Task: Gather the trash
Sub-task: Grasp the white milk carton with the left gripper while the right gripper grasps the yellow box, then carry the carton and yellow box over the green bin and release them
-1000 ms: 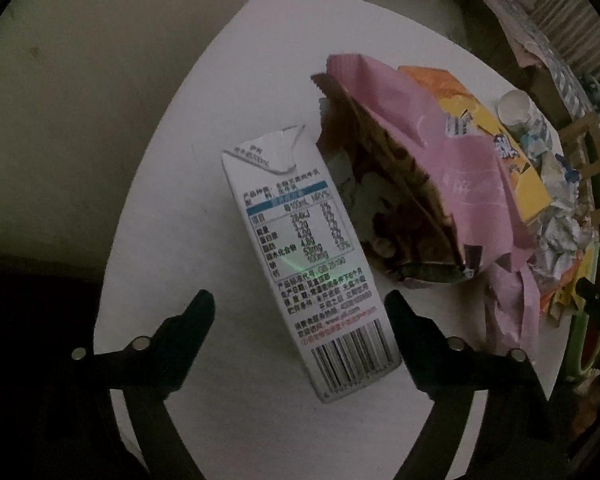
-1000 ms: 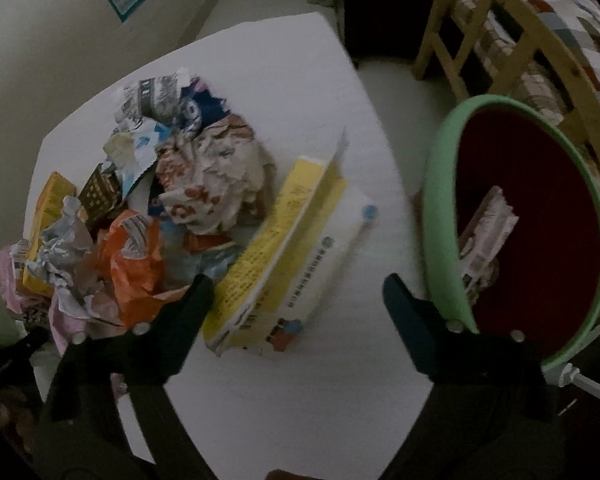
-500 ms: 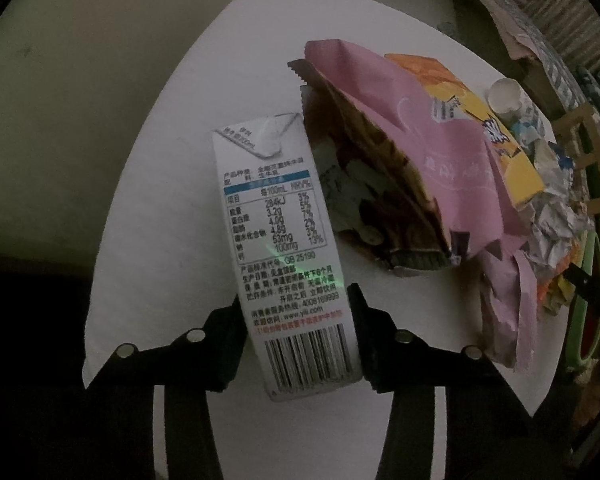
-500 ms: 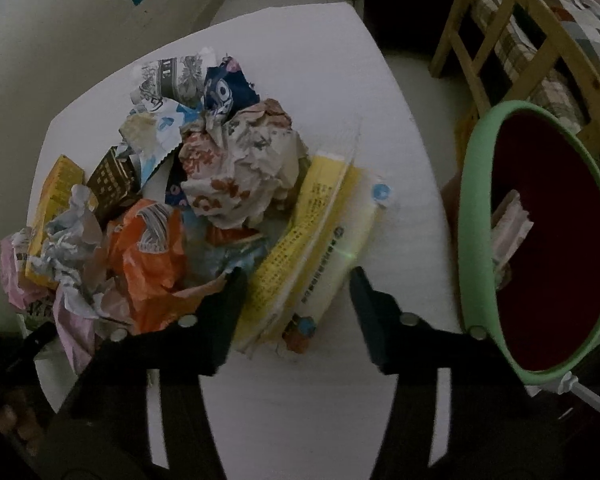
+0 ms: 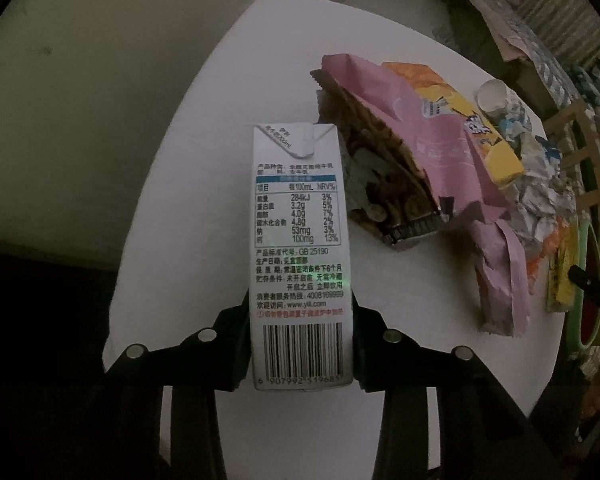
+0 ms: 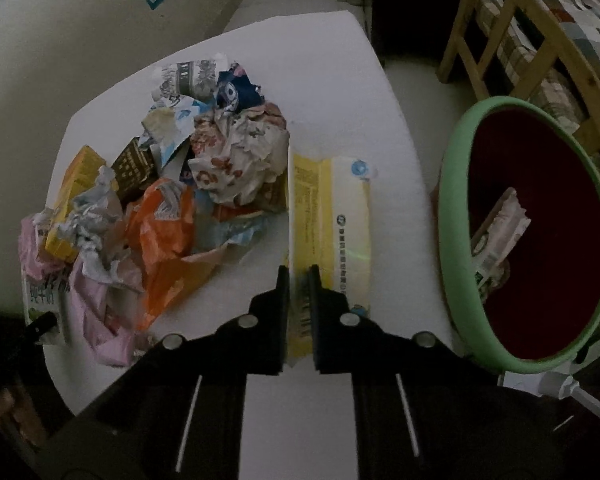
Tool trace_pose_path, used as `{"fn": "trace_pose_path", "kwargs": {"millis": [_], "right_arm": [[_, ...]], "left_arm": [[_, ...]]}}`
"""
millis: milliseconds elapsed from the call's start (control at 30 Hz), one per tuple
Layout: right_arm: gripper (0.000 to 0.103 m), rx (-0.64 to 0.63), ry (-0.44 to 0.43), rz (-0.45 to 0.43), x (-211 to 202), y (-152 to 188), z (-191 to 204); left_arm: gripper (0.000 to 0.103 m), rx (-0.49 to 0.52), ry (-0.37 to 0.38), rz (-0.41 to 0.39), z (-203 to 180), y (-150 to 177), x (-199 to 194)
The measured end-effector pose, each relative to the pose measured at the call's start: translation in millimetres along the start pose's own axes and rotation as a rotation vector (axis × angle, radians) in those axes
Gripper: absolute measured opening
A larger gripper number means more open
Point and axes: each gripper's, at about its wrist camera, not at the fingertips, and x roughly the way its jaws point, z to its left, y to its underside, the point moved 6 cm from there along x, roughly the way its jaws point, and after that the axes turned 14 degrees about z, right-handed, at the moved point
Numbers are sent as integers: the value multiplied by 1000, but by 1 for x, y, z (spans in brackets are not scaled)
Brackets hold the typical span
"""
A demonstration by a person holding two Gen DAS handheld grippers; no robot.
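Note:
My left gripper is shut on a white milk carton, gripping its barcode end; the carton points away over the white table. My right gripper is shut on the near edge of a flattened yellow and white box. A green-rimmed bin with a red inside stands to the right of the table and holds one wrapper. A heap of trash lies left of the yellow box.
A pink snack bag, a yellow pack and crumpled paper lie right of the carton. A wooden chair stands behind the bin. The table edge runs close to the bin.
Both grippers closed from wide open: the left onto the milk carton, the right onto the yellow box edge. The carton has swung straighter between the left fingers.

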Motion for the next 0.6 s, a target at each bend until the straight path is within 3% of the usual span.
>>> {"fn": "trace_pose_path", "kwargs": {"millis": [333, 600], "right_arm": [[10, -36, -25, -36, -20, 25, 3], [9, -125, -32, -142, -74, 50, 31]], "left_arm": [[36, 21, 2, -33, -4, 19, -21], [36, 77, -5, -107, -14, 27, -60]]}}
